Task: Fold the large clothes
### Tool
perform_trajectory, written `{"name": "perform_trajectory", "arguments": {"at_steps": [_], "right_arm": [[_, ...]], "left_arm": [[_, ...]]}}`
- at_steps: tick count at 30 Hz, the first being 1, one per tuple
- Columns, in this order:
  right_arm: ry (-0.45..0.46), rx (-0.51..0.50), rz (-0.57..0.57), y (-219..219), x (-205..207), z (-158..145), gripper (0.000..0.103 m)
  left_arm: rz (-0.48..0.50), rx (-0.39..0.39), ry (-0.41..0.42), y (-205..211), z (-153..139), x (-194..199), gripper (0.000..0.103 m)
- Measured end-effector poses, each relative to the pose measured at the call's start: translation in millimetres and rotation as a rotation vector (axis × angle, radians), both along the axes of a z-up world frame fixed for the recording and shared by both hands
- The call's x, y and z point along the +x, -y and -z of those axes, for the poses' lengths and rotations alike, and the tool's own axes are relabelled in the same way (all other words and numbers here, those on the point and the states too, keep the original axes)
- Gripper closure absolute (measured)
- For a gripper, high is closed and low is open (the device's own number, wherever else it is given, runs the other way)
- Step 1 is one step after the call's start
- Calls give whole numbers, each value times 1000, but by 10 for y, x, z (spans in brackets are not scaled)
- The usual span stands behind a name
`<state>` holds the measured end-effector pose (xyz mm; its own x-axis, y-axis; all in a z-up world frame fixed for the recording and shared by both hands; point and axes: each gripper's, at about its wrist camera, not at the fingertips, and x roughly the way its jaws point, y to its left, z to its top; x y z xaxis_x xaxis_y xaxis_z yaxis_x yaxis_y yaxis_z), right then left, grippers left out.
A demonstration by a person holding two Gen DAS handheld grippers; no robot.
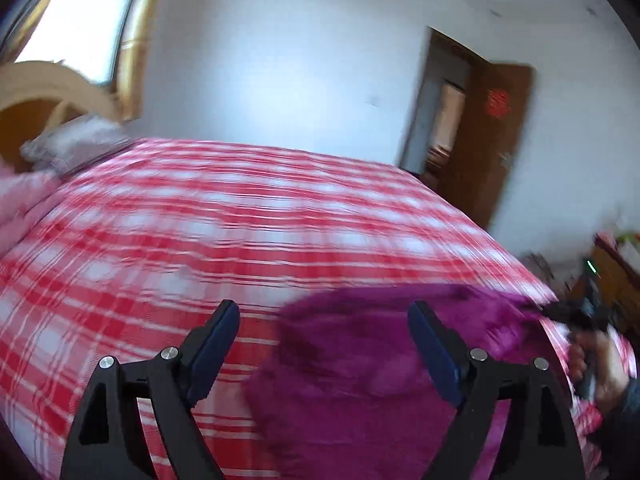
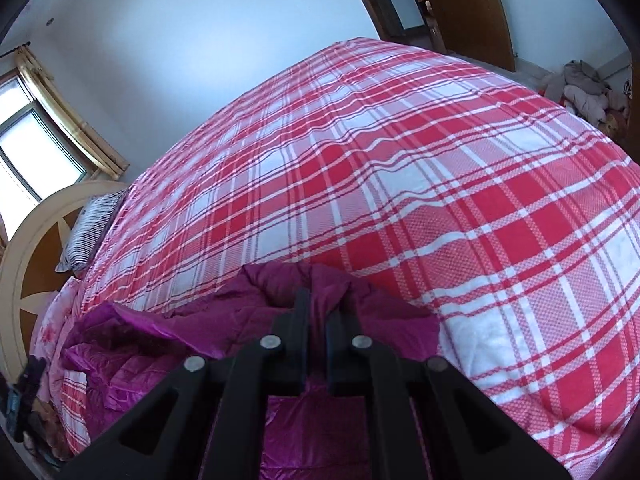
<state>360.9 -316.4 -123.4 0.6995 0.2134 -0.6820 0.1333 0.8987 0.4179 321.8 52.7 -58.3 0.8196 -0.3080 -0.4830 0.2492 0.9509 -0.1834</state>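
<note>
While the right claw (image 2: pixel 318 316) is clamped on the magenta jacket (image 2: pixel 248 320) at the bed's (image 2: pixel 400 168) 6 o'clock edge, the wide-open, empty left claw (image 1: pixel 322 320) is best closed on a matching corner

red plaid bedspread (image 2: pixel 440 184), striped pillow (image 2: pixel 90 232), brown door (image 1: pixel 496 148).

A: Left gripper (image 1: pixel 324 320) status?
B: Fingers spread wide, nothing between them, lower centre of frame.
A: Right gripper (image 2: pixel 318 312)?
B: Fingers pressed together, clamping purple fabric (image 2: pixel 332 292), lower centre.
</note>
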Motion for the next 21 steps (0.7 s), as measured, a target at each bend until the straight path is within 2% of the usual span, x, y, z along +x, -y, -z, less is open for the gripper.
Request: {"name": "perform_trajectory", "arguments": {"at_steps": [3, 5, 6, 7, 10, 12, 15, 17, 19, 21], "right_arm": [[-13, -31, 43, -26, 97, 15, 91], [-2, -70, 71, -82, 64, -48, 59], [26, -93, 85, -128, 13, -111, 22], [88, -117, 88, -198, -97, -213, 8], [171, -225, 27, -497, -258, -395, 14], [204, -209, -106, -763, -333, -404, 15], [176, -214, -272, -1144, -286, -285, 16], [160, -285, -331, -1377, -225, -161, 20], [108, -374, -320, -1494, -79, 27, 23], [48, -397, -282, -1464, 39, 216, 27]], "left_arm": [[84, 68, -31, 435, 129, 98, 16], [118, 112, -58, 680, 282, 166, 16], [131, 140, -84, 796, 377, 218, 16], [127, 174, -102, 884, 464, 272, 16], [70, 263, -112, 981, 668, 397, 16], [11, 284, -149, 963, 795, 507, 16], [-81, 272, -229, 817, 966, 632, 16], [-98, 249, -252, 766, 1024, 647, 16], [-113, 229, -262, 744, 983, 624, 16], [-92, 209, -234, 806, 861, 586, 16]]}}
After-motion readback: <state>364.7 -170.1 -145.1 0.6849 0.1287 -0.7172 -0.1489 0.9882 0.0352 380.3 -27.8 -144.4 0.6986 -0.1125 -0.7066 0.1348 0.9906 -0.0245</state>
